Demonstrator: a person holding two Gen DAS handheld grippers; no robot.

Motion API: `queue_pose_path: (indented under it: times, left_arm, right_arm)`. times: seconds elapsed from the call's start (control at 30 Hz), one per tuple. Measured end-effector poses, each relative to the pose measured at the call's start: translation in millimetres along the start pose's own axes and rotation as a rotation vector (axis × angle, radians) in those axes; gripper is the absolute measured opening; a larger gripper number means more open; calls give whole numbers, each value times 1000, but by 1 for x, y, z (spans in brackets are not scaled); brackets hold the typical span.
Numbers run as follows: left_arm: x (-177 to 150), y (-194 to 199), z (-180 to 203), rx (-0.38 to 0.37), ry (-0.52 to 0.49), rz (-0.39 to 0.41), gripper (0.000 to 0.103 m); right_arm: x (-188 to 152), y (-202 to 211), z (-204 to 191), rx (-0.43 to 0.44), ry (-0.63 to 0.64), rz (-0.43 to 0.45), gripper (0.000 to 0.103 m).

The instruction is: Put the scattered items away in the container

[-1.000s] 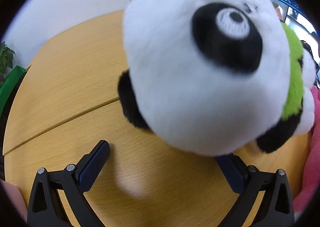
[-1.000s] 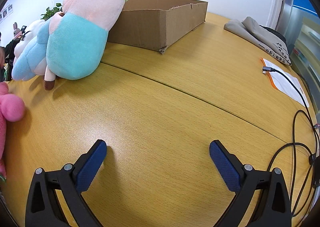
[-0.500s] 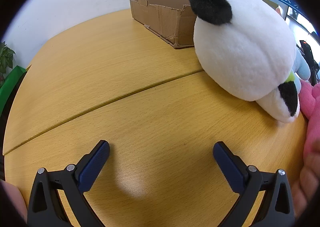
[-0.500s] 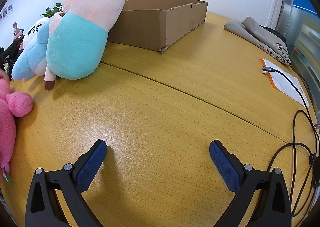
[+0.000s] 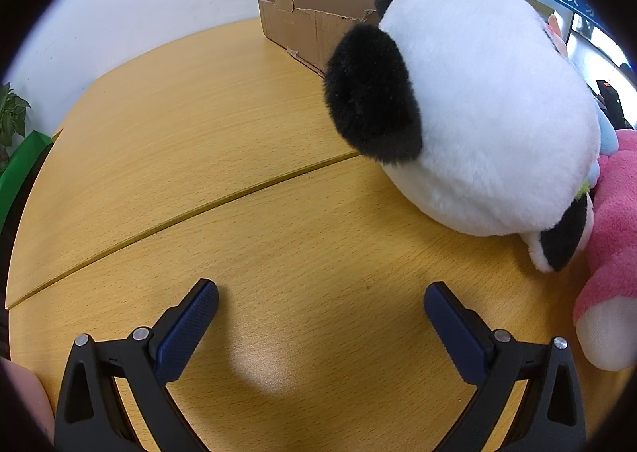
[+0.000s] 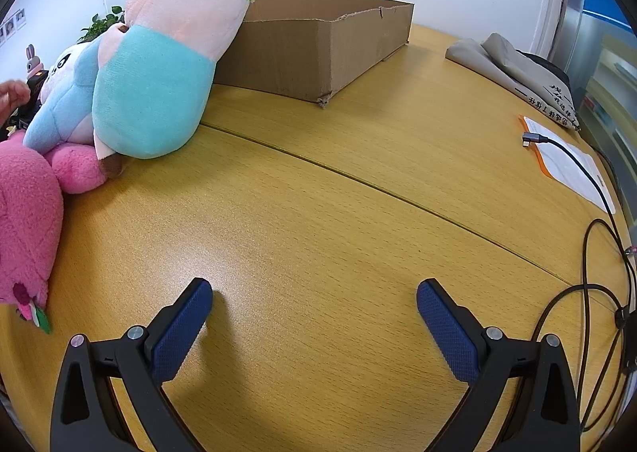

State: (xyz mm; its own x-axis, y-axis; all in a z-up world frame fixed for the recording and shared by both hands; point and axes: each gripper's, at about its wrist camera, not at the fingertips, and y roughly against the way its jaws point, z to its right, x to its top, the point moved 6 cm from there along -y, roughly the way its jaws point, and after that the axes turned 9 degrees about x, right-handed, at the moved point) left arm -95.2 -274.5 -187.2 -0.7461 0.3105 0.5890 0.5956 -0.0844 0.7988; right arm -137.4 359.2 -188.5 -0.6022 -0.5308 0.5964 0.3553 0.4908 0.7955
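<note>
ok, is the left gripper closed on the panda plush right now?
No, the left gripper is open and empty over bare table, with the panda plush lying ahead and to its right, clear of both fingers.

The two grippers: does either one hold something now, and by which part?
Nothing is held. The left gripper and the right gripper are both open over the bare wooden table; the black-and-white panda plush lies untouched.

Seemingly four plush toys [image 6: 159, 65], one cardboard box [image 6: 318, 42], two cables [image 6: 589, 181]

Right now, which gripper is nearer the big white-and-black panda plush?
Left. The left gripper sits open just short of the panda plush; from the right gripper it is barely visible behind other plush toys.
</note>
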Motion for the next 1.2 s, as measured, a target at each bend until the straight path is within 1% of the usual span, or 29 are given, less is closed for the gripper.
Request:
queue_pose_path:
  times: [1.2]
  left_arm:
    - [0, -1, -2, 0, 1, 0, 103]
  right_arm:
    - [0, 0, 0, 2, 2, 0, 103]
